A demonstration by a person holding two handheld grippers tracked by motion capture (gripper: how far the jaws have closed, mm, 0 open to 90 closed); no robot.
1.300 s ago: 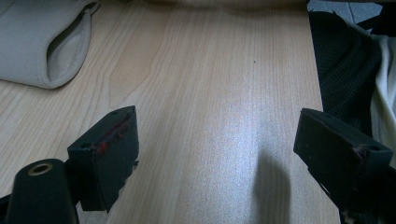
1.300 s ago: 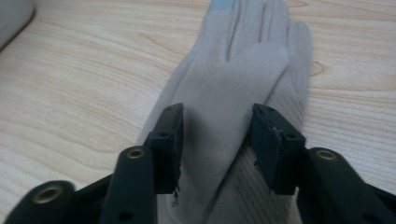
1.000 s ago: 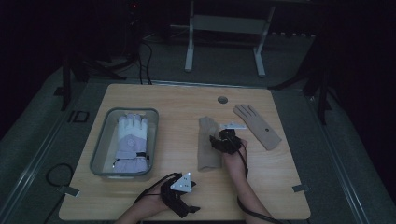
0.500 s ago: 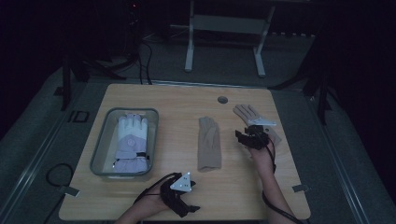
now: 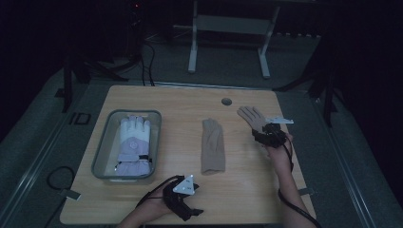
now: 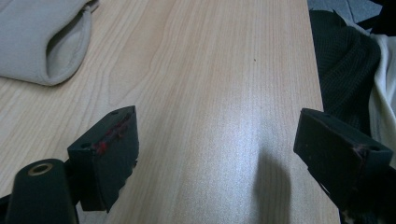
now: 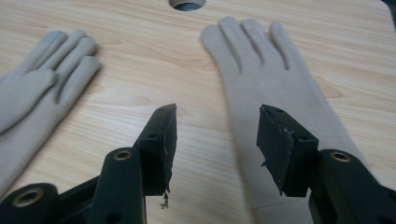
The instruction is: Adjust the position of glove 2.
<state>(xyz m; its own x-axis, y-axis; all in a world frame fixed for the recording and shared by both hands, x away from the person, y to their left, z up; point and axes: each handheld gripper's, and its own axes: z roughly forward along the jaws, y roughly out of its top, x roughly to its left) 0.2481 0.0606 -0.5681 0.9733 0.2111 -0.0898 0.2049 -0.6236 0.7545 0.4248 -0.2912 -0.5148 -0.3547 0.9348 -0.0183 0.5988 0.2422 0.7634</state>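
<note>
Two beige knit gloves lie flat on the wooden table. One glove [image 5: 212, 145] [image 7: 32, 100] is in the middle; the other glove [image 5: 250, 116] [image 7: 271, 88] is at the right, fingers pointing away. My right gripper [image 5: 261, 131] [image 7: 217, 112] hovers low over the right glove's cuff. Its jaws have just been opening and stand apart, with bare wood and the glove's edge under the gap and nothing pressed between them. My left gripper [image 5: 192, 211] [image 6: 217, 114] rests near the front edge, jaws wide, only bare wood between them. The middle glove's cuff [image 6: 42, 46] is up to its left.
A grey bin [image 5: 102, 152] at the left holds a white and lilac padded glove [image 5: 134, 142]. A round cable hole [image 5: 226, 101] [image 7: 187, 3] sits near the table's far edge. Dark clothing [image 6: 348, 79] lies past the front edge.
My right gripper has moved to the right, from over the middle glove to the right glove. The middle glove now lies uncovered and flat. The left gripper has stayed put.
</note>
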